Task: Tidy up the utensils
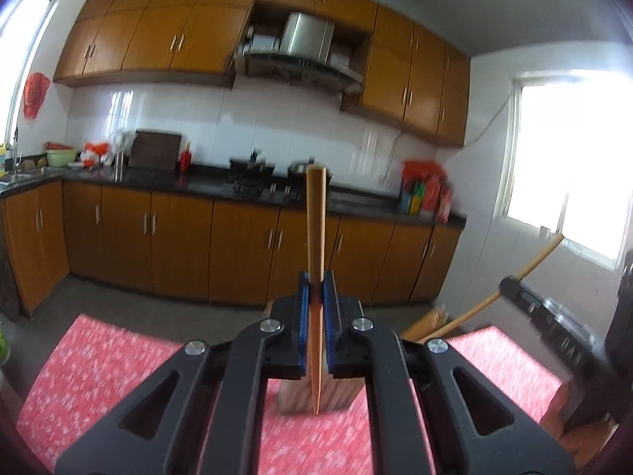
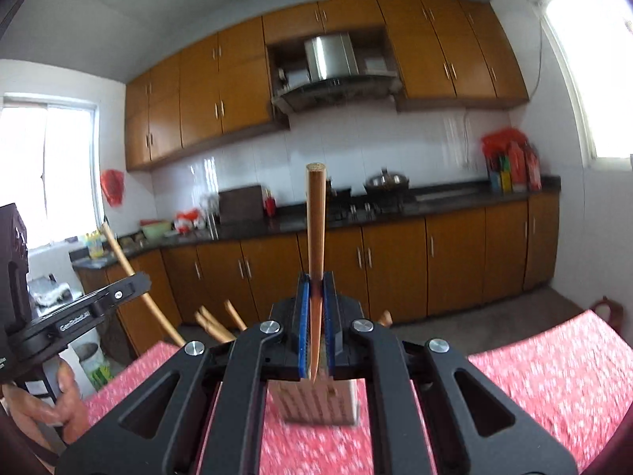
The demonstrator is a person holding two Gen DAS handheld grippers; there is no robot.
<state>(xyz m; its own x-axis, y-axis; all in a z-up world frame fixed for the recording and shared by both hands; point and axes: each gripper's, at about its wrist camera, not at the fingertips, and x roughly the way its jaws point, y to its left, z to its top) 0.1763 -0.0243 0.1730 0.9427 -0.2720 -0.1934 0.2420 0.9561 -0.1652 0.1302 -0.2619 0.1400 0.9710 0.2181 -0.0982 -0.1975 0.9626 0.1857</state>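
My left gripper (image 1: 316, 281) is shut on a wooden chopstick (image 1: 315, 217), held near its thin end with the thick end up. My right gripper (image 2: 316, 281) grips a second chopstick (image 2: 315, 217) the same way. Both hang above a wooden utensil holder (image 1: 340, 392) (image 2: 316, 399) standing on the red tablecloth (image 1: 118, 364). Several more chopsticks (image 2: 213, 324) lean out of the holder. The left wrist view shows the right gripper (image 1: 508, 283) at the right edge with its chopstick (image 1: 542, 253). The right wrist view shows the left gripper (image 2: 136, 283) at the left, carried by a hand (image 2: 59, 396).
Beyond the table's far edge is bare floor, then a dark counter (image 1: 198, 182) over orange cabinets, with a stove (image 2: 368, 206), a pot and bottles (image 2: 514, 166). Wall cabinets and a range hood (image 2: 332, 79) hang above. A chair back (image 2: 607, 310) shows at the table's right.
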